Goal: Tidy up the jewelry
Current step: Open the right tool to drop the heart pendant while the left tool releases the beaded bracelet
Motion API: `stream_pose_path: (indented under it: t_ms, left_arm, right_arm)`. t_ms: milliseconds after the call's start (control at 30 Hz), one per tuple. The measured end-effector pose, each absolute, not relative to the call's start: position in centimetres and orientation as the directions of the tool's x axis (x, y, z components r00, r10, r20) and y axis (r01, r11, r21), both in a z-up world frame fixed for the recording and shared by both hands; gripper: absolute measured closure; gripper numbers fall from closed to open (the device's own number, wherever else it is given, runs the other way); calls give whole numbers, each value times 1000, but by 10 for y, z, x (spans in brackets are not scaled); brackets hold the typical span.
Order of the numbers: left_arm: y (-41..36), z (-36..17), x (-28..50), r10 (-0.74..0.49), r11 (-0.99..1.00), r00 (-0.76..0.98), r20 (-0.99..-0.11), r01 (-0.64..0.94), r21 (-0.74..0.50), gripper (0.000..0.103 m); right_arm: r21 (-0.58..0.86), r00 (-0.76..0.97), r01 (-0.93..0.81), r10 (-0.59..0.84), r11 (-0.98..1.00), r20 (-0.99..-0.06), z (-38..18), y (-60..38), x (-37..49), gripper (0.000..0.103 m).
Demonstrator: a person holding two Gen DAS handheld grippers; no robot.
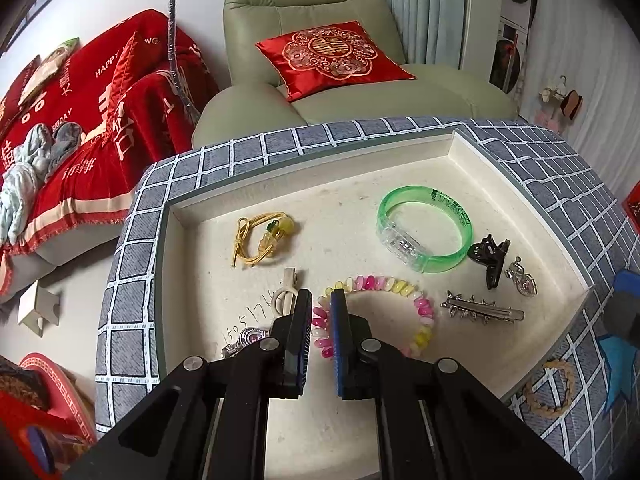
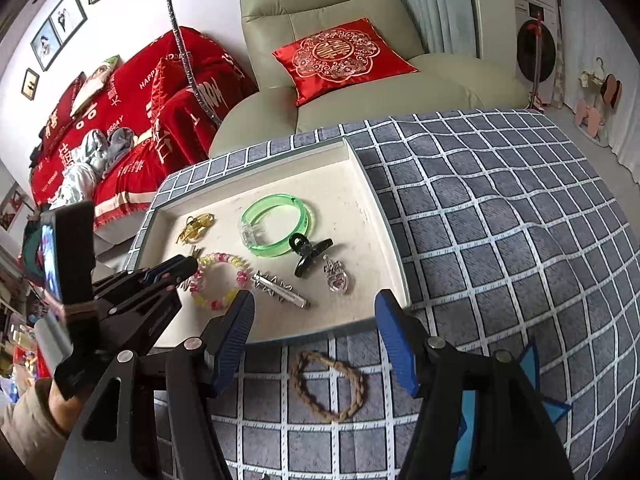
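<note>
Braided bracelet [image 2: 328, 386] below open right claw [image 2: 316, 308]

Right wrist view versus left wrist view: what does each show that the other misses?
Only the right wrist view shows the right gripper, jaws open above the braided bracelet, and the left gripper from outside. Only the left wrist view shows the left fingers closed on the pink and yellow bead bracelet and a small silver piece beside them. Both show the white tray, green bangle and black claw clip.
</note>
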State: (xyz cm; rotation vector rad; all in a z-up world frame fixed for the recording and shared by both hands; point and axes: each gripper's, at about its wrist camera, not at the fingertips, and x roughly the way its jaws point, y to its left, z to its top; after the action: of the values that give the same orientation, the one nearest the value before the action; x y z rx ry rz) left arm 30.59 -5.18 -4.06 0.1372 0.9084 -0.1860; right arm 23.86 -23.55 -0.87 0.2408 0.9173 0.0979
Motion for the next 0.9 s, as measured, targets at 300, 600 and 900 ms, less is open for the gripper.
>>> stream_pose_path:
  t_ms: [300, 600, 900]
  left_arm:
    - [-41, -25, 297, -126, 978, 629, -767, 210, 12, 78]
    - [-28, -12, 281, -142, 978, 646, -750, 206, -7, 71]
    - [-24, -1, 268, -115, 979, 688, -717, 202, 37, 0]
  right_arm:
    - [264, 609, 28, 193, 964, -769, -9, -242, 226, 36]
    - [307, 631, 72, 195, 949, -751, -7, -255, 206, 13]
    - [322, 625, 93, 196, 942, -756, -11, -264, 189, 11]
